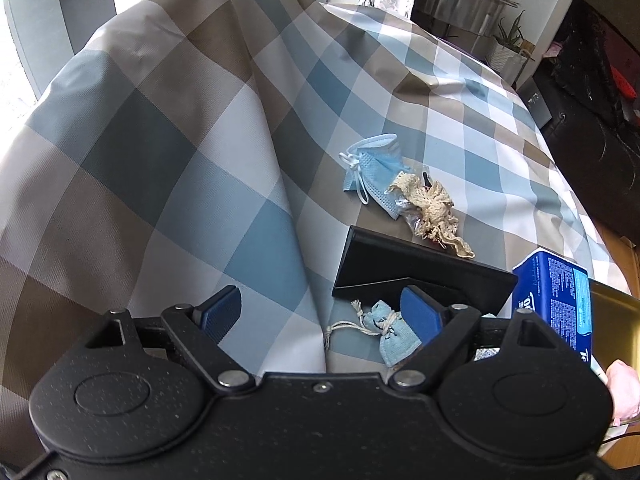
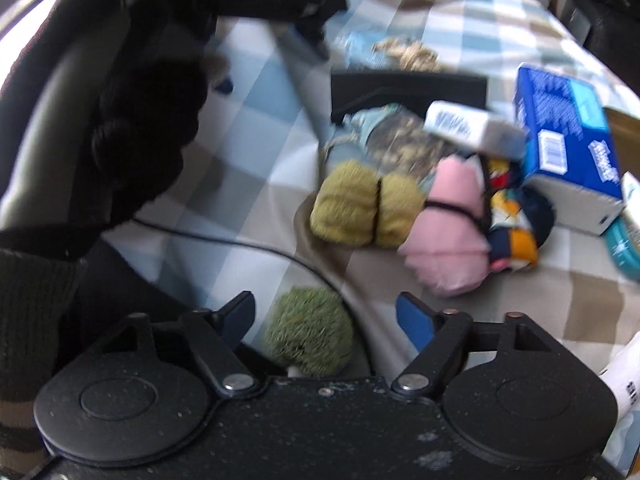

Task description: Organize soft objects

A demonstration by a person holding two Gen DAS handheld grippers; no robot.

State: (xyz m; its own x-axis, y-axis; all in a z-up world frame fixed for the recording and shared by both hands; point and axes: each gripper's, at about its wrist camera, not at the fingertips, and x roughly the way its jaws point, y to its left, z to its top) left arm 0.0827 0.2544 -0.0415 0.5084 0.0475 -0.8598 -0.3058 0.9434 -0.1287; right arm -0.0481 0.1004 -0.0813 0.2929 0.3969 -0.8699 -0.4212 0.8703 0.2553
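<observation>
On the checked blanket (image 1: 168, 168) my left gripper (image 1: 320, 312) stands open, pointing down. A small light blue drawstring pouch (image 1: 390, 332) lies just inside its right finger. Farther off lie a blue face mask (image 1: 376, 168) and a scrap of cream lace (image 1: 434, 208). In the blurred right wrist view my right gripper (image 2: 328, 318) is open around a fuzzy green ball (image 2: 310, 332); a gap shows between the ball and the right pad. Beyond it lie a yellow-green rolled cloth (image 2: 366, 208), a pink roll (image 2: 448, 232) and a multicoloured roll (image 2: 514, 228), side by side.
A black open box (image 1: 420, 272) sits behind the pouch, with a blue tissue pack (image 1: 556, 300) to its right. A hand in a black knitted glove (image 2: 140, 120) fills the left of the right wrist view. A thin black cable (image 2: 240, 244) crosses the blanket.
</observation>
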